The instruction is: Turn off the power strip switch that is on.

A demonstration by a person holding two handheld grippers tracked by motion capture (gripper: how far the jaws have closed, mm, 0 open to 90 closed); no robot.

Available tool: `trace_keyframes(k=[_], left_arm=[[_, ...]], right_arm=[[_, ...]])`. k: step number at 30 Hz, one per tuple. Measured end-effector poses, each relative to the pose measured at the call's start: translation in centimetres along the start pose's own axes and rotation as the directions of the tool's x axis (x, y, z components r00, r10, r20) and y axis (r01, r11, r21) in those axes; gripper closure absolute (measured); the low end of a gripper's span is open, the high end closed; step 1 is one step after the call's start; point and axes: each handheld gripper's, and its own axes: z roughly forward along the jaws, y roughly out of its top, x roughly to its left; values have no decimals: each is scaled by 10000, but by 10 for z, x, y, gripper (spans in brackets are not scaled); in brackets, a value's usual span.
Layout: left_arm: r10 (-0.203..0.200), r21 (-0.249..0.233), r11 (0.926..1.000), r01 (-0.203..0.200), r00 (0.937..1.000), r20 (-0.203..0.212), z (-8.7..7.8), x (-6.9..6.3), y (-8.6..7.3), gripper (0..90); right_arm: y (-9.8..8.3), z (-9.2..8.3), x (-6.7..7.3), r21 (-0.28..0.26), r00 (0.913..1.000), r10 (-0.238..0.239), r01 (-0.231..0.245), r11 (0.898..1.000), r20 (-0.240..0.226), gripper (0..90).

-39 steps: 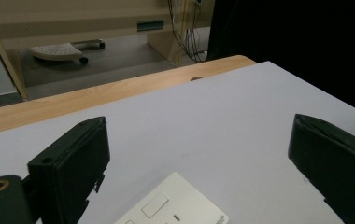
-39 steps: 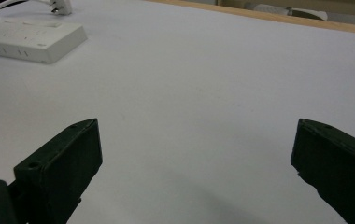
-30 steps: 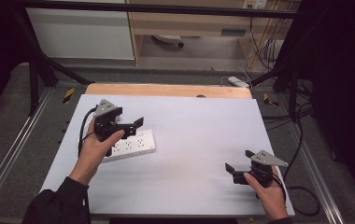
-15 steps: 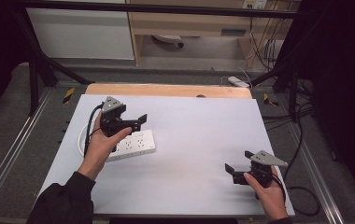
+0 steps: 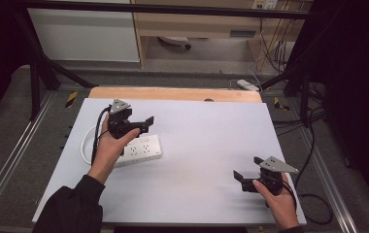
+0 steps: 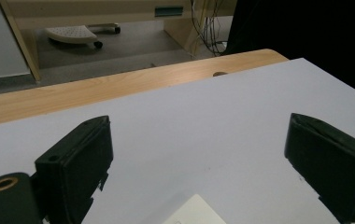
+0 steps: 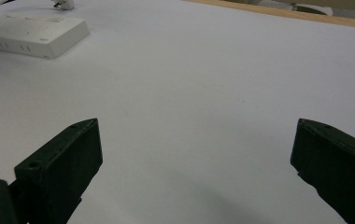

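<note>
Now the white table carries a power strip toward its left edge, untouched; the left gripper hovers just above it, jaws spread wide, while the right gripper waits near the front right corner, jaws likewise apart — grasping remains undone.

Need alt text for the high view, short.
A person's left gripper, jaws open, is held just above a white power strip on the left of a white table. The right gripper, also open and empty, sits near the table's front right corner. The strip's white cord loops off to its left.
</note>
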Motion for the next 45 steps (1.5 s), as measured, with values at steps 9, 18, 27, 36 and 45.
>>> trace_keyframes(k=[9,18,27,36,45], left_arm=[[90,445,9990,-71,9990,-438,17,3,-5,113],[-26,682,9976,73,9976,-686,29,8,-11,120],[-75,1016,9947,155,9969,-788,42,11,-18,160],[-89,1188,9927,195,9960,-892,51,13,-23,179],[-33,1289,9916,136,9968,-800,51,16,-26,372]], right_arm=[[0,1,1,109,9999,-117,118,9999,-77,28],[0,2,1,266,9999,-148,149,9995,-47,31],[-1,3,1,290,9999,-105,107,9995,-56,31],[-1,2,0,286,10000,-89,90,9996,-32,31],[-1,2,-1,245,9999,-100,99,9997,13,31]])
